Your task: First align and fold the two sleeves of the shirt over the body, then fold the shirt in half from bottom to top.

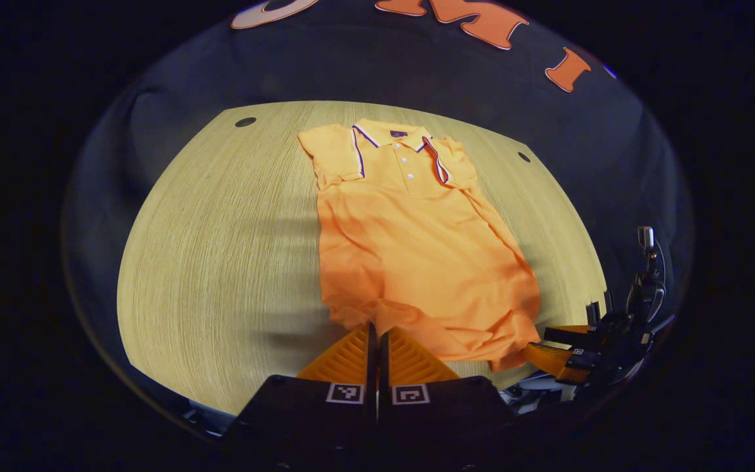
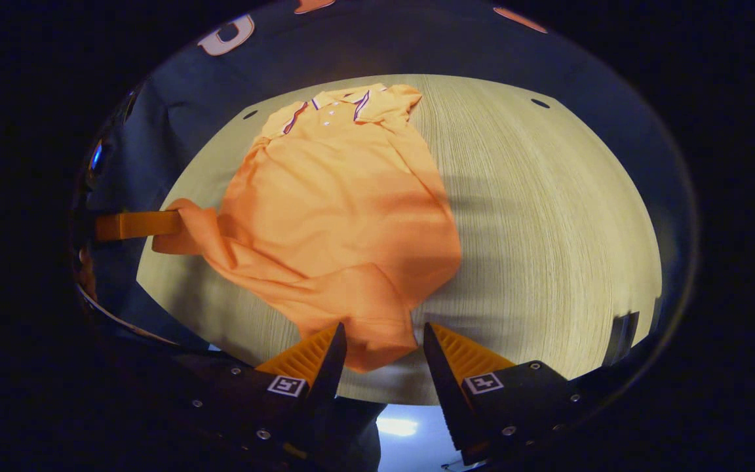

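Shirt [image 1: 410, 242]: lay flat mid-frame on the counter [image 1: 220, 262], collar at top.
Left tool [image 1: 376, 337]: clamped on the hem's lower edge.
Right tool [image 2: 381, 344]: fingers apart, straddling a hem corner.

Both views low at hem, facing collar, sharing shirt [image 1: 410, 249]

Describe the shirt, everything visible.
The shirt is an orange polo in soft knit-looking fabric, with a collar trimmed in dark and white stripes and a white-buttoned placket. It lies face up on the wooden table, sleeves folded over the body, hem rumpled. The left gripper is shut on the hem's left corner; the right gripper is open around the other corner.
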A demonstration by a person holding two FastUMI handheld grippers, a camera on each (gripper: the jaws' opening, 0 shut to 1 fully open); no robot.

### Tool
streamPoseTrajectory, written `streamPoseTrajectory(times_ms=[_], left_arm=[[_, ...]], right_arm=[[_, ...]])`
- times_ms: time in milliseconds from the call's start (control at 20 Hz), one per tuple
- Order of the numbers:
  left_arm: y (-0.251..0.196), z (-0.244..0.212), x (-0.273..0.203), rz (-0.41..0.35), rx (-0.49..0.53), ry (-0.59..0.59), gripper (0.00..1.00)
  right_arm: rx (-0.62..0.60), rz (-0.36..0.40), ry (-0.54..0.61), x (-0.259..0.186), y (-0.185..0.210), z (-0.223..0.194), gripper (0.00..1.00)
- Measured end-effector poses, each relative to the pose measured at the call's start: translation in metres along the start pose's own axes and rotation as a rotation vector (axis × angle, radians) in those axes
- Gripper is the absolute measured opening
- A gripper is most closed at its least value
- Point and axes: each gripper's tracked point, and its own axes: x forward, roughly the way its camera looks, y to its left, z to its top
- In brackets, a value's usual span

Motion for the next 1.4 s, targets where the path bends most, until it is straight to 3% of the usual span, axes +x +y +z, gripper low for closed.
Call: streamPoseTrajectory(times_ms=[50, 150, 200, 300, 350, 400, 500, 900, 1400], left_arm=[[0.001, -0.001, 0.000, 0.002, -0.001, 0.003, 0.01], [0.004, -0.003, 0.000, 0.006, 0.000, 0.007, 0.01], [0.005, -0.004, 0.000, 0.006, -0.003, 0.008, 0.01], [0.008, -0.004, -0.001, 0.007, -0.008, 0.008, 0.01], [0.009, -0.004, -0.002, 0.006, -0.011, 0.006, 0.01], [0.010, -0.003, -0.003, 0.004, -0.014, 0.006, 0.01], [0.011, -0.002, -0.003, 0.000, -0.020, 0.004, 0.01], [0.009, 0.020, -0.007, -0.021, -0.017, -0.030, 0.01], [0.009, 0.125, -0.005, -0.064, 0.011, -0.149, 0.01]], right_arm=[[-0.012, 0.005, 0.024, 0.004, 0.005, -0.006, 0.74], [-0.085, -0.078, 0.002, 0.010, -0.006, 0.001, 0.71], [-0.077, -0.109, -0.033, 0.012, -0.009, 0.008, 0.42], [0.041, 0.058, -0.002, 0.012, 0.027, -0.002, 0.11], [0.103, 0.055, -0.039, 0.012, 0.022, 0.009, 0.11], [0.151, 0.051, -0.067, 0.010, 0.014, 0.013, 0.01], [0.210, 0.078, -0.096, 0.003, 0.014, 0.022, 0.01], [0.170, 0.104, -0.207, -0.031, 0.022, 0.082, 0.00], [0.131, 0.077, -0.362, -0.053, 0.003, 0.201, 0.01]])
